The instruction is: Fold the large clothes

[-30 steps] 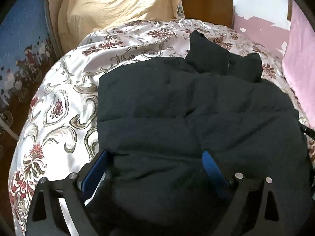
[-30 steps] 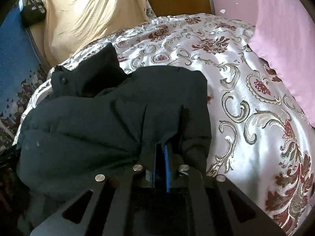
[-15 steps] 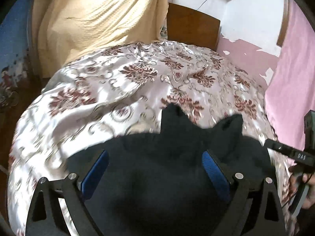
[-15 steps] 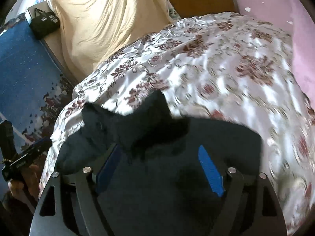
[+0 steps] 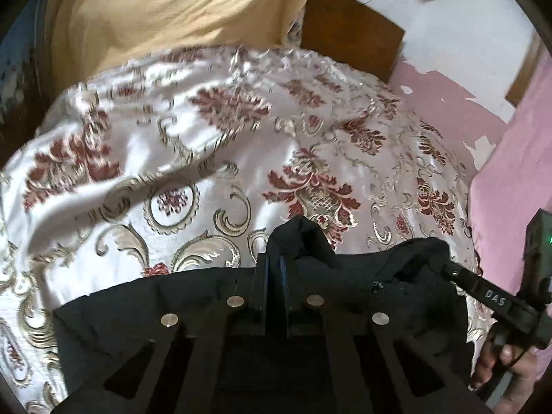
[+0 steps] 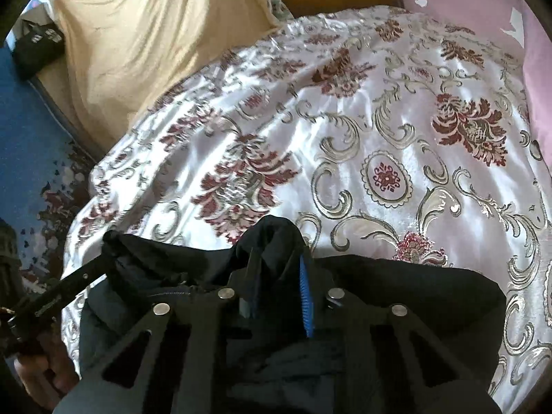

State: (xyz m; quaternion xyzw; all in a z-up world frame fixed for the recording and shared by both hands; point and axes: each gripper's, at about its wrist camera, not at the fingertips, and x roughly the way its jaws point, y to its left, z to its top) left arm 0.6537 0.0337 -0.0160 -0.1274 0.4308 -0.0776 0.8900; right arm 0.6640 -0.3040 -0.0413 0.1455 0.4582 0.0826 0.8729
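A black padded jacket [image 5: 396,286] lies on the floral bedspread [image 5: 193,158], at the near edge of both views. My left gripper [image 5: 274,269] is shut on a peak of the jacket's far edge [image 5: 300,234]. My right gripper [image 6: 279,276] is shut on a second peak of that edge [image 6: 272,238], with black fabric bunched between its blue pads. In the left wrist view the right gripper [image 5: 490,296] shows at the right, touching the jacket's far right corner. In the right wrist view the left gripper [image 6: 65,293] shows at the left, by the jacket [image 6: 414,296].
A yellow cloth [image 5: 165,10] hangs beyond the bed's far left. A wooden headboard [image 5: 348,38] stands at the back. Pink fabric [image 5: 510,200] runs along the right side. A blue patterned carpet [image 6: 31,145] and a black bag [image 6: 34,48] lie left of the bed.
Both grippers moved forward to the jacket's far edge. The right one opened, and both have now shut on peaks of that edge.
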